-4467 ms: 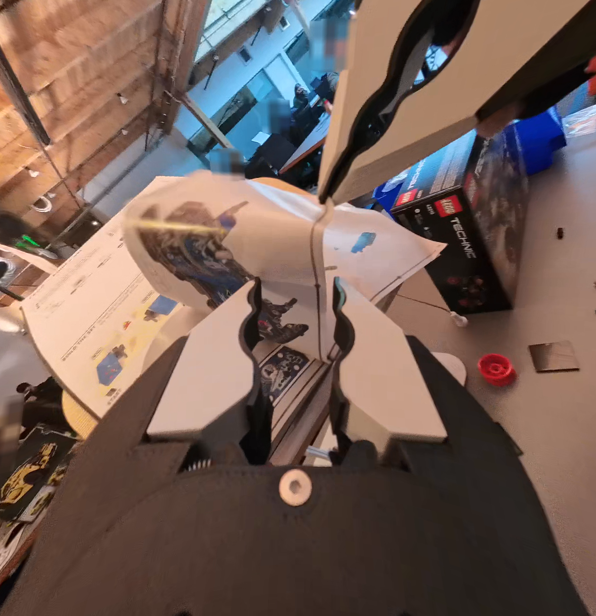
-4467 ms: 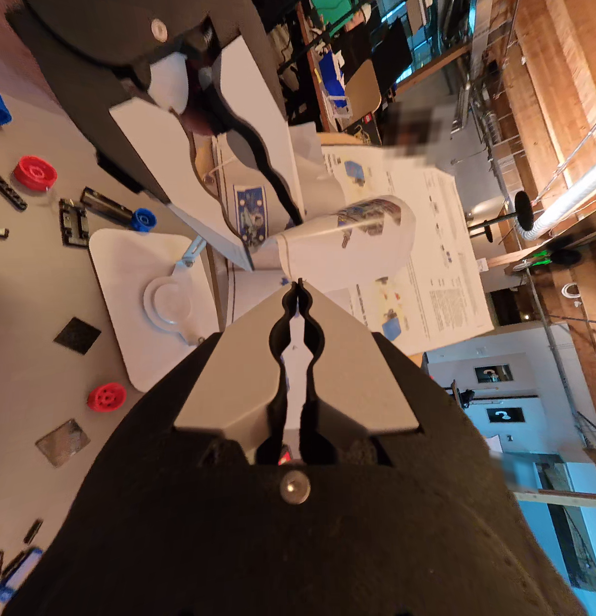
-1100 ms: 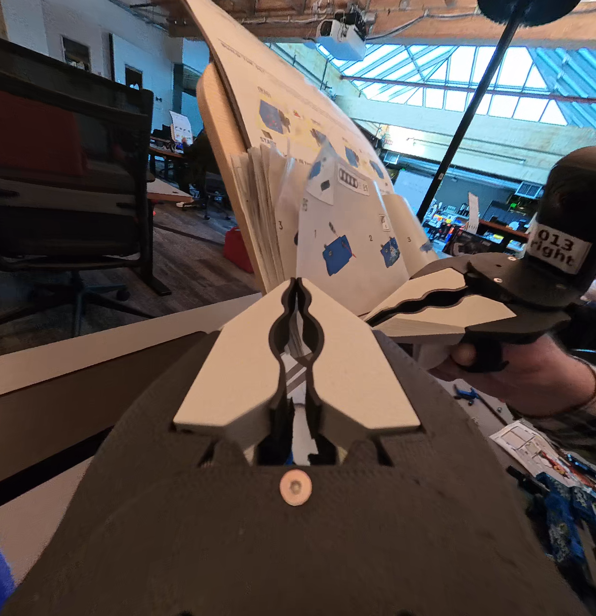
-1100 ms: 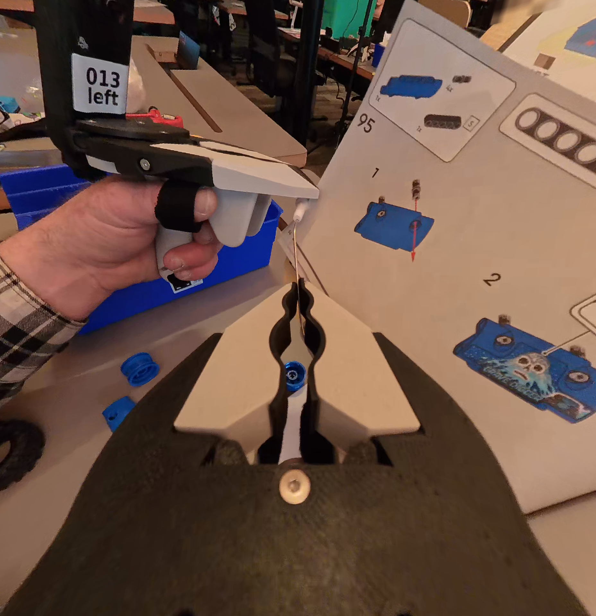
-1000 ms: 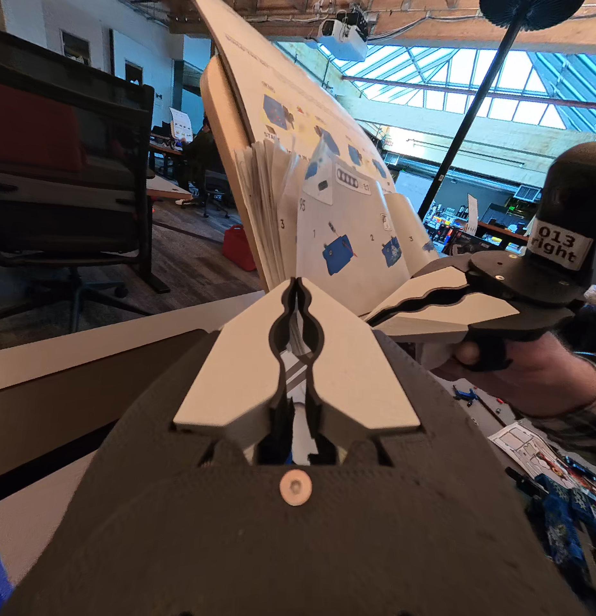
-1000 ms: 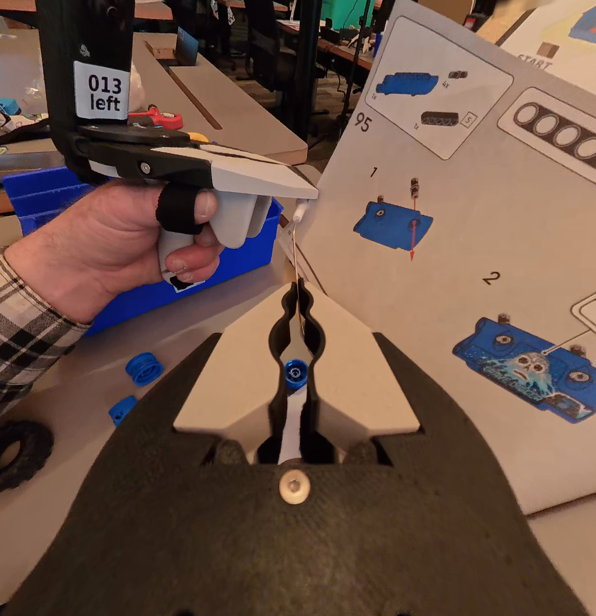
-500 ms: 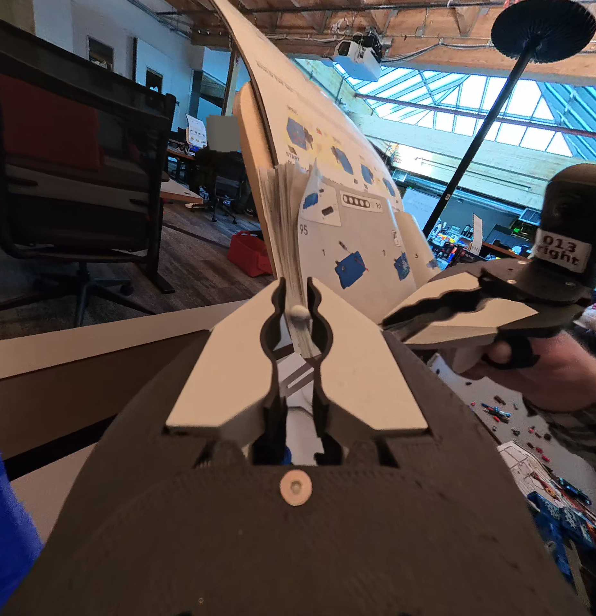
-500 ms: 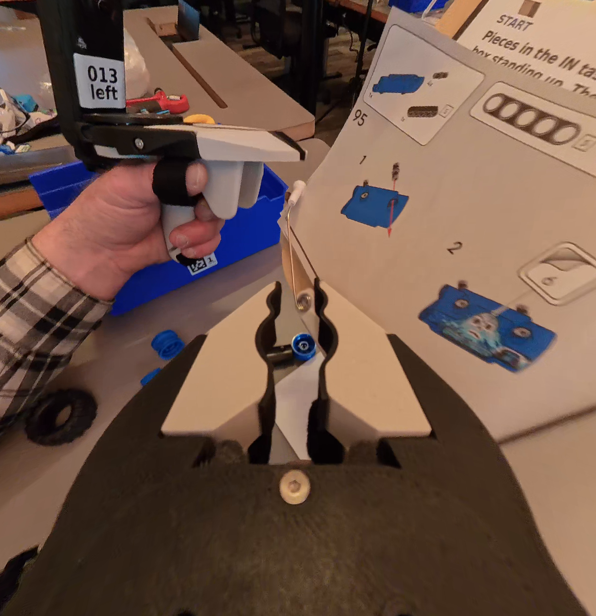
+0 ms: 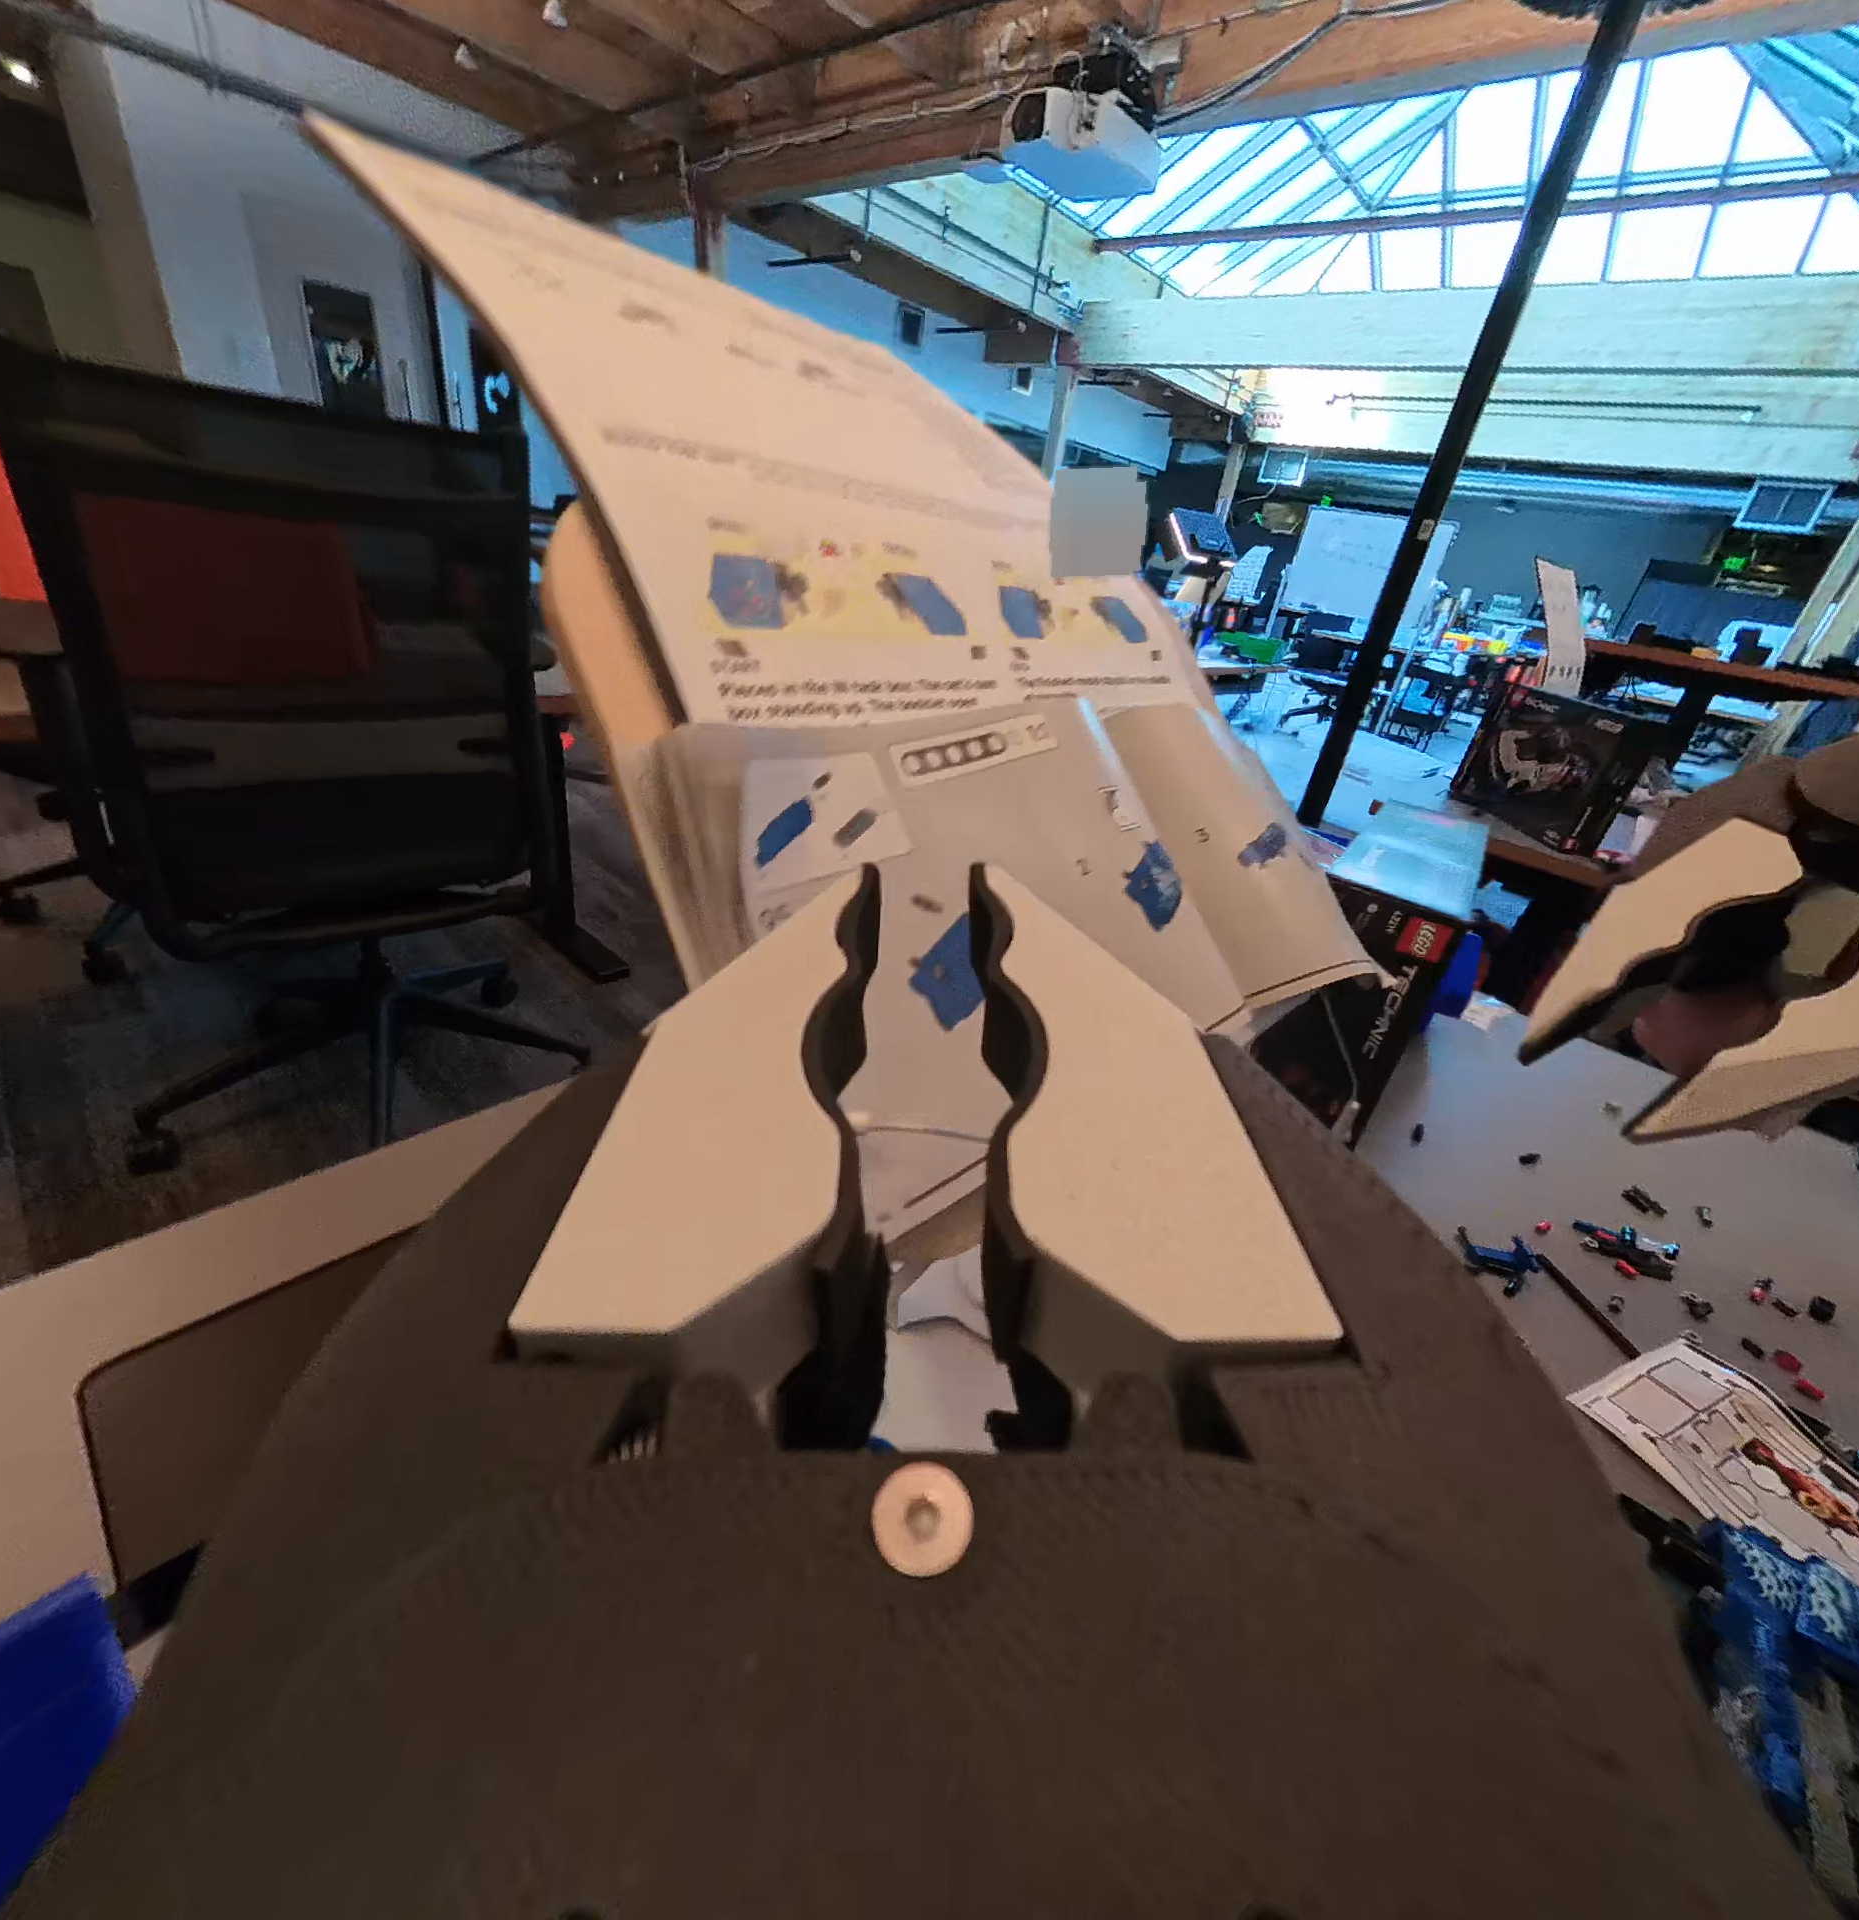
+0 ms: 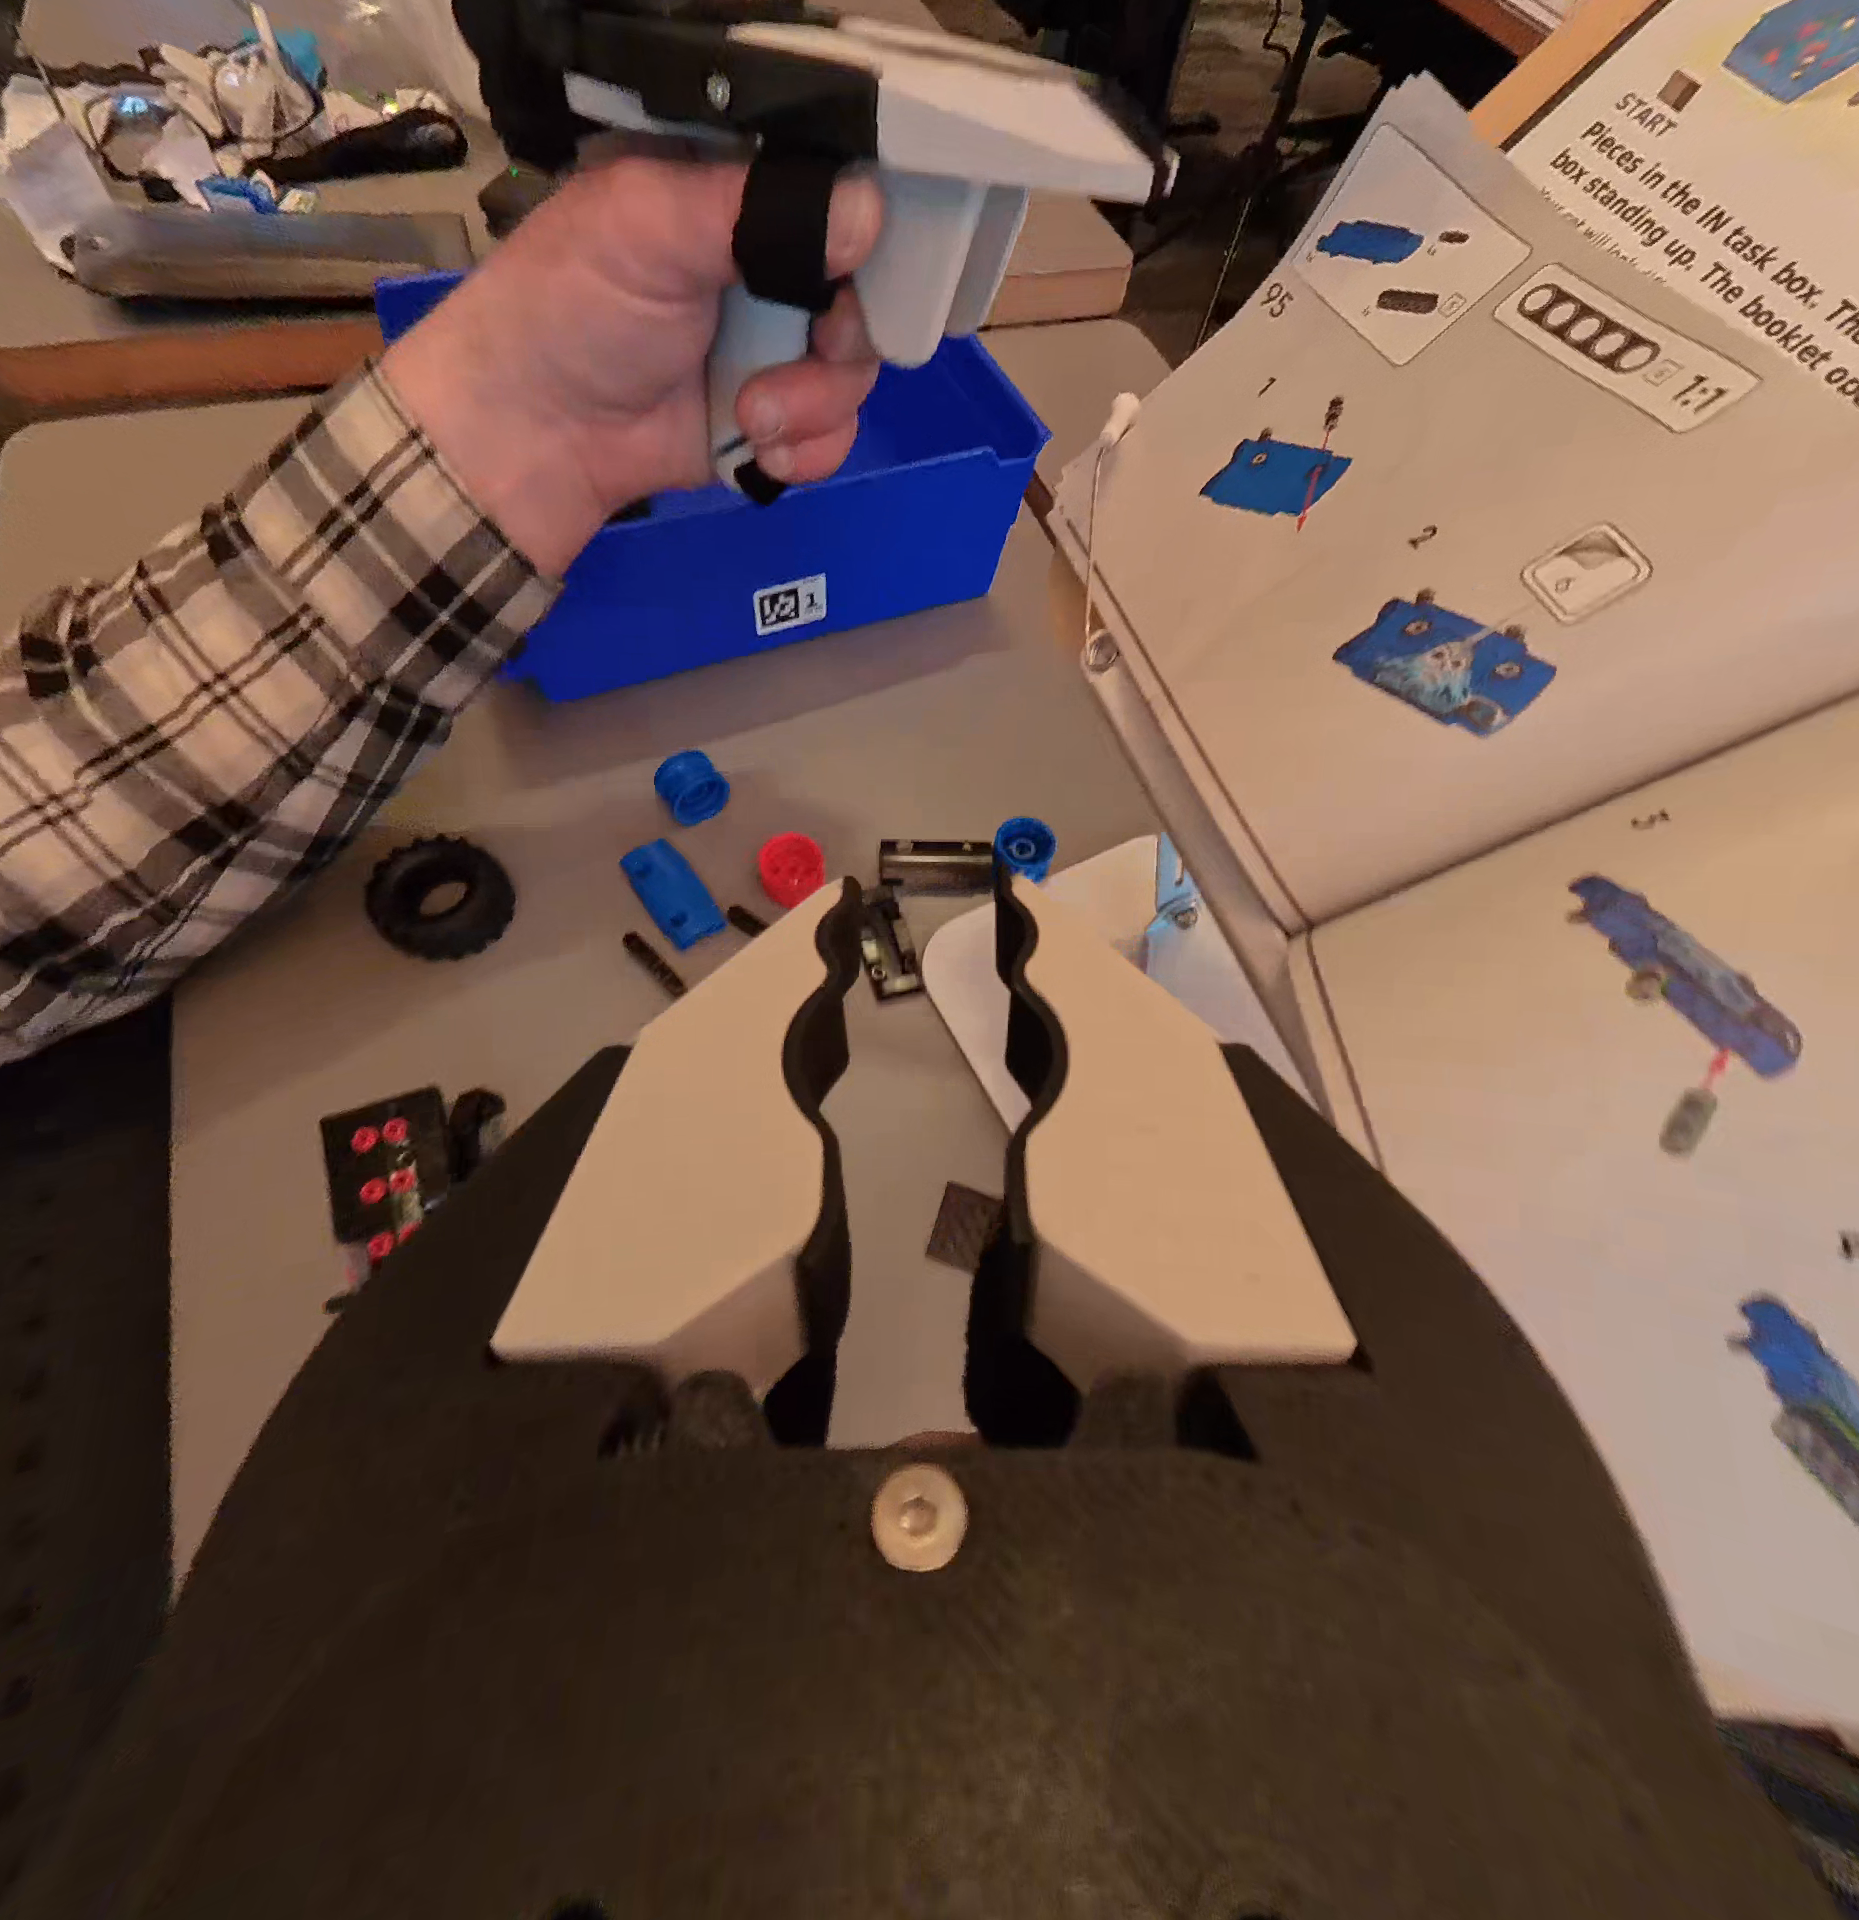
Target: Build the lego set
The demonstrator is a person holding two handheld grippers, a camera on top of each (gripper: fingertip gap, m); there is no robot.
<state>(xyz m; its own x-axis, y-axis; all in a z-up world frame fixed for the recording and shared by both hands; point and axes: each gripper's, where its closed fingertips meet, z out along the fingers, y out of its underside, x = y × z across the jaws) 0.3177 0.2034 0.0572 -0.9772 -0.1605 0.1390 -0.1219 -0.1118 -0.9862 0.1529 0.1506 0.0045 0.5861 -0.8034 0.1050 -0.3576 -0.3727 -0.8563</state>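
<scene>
**A:** Both grippers empty. Left gripper (image 9: pixel 923 883): jaws apart, nothing between them, aimed at the instruction booklet (image 9: pixel 1018 831) just ahead. Right gripper (image 10: pixel 923 894): jaws apart too, nothing held, hanging over the table (image 10: pixel 883 727).

**B:** Booklet position?

**A:** Propped open on a stand, pages tilted back against a curved printed sheet (image 9: pixel 759 436). In the right wrist view the open page (image 10: pixel 1424 540) shows blue part diagrams; a thin wire page-holder (image 10: pixel 1096 540) runs along its left edge. Neither gripper touches it.

**B:** Lego parts?

**A:** Loose on the table just past the right fingertips: blue wheel hub (image 10: pixel 691 788), blue curved piece (image 10: pixel 673 891), red hub (image 10: pixel 790 868), second blue hub (image 10: pixel 1024 847), black flat piece (image 10: pixel 930 868). Black tyre (image 10: pixel 439 910) further left. Black block with red pins (image 10: pixel 385 1174) beside the right gripper body. Small bits scattered (image 9: pixel 1621 1247) on the right in the left wrist view, blurred, can't ID them.

**B:** Anything else?

**A:** Blue bin (image 10: pixel 800 561) behind the loose parts, with a hand (image 10: pixel 634 343) in a plaid sleeve holding the left gripper above it. Set box (image 9: pixel 1351 1018) stands behind the booklet. Sticker sheet (image 9: pixel 1735 1455) lies flat near the table's right edge.
</scene>
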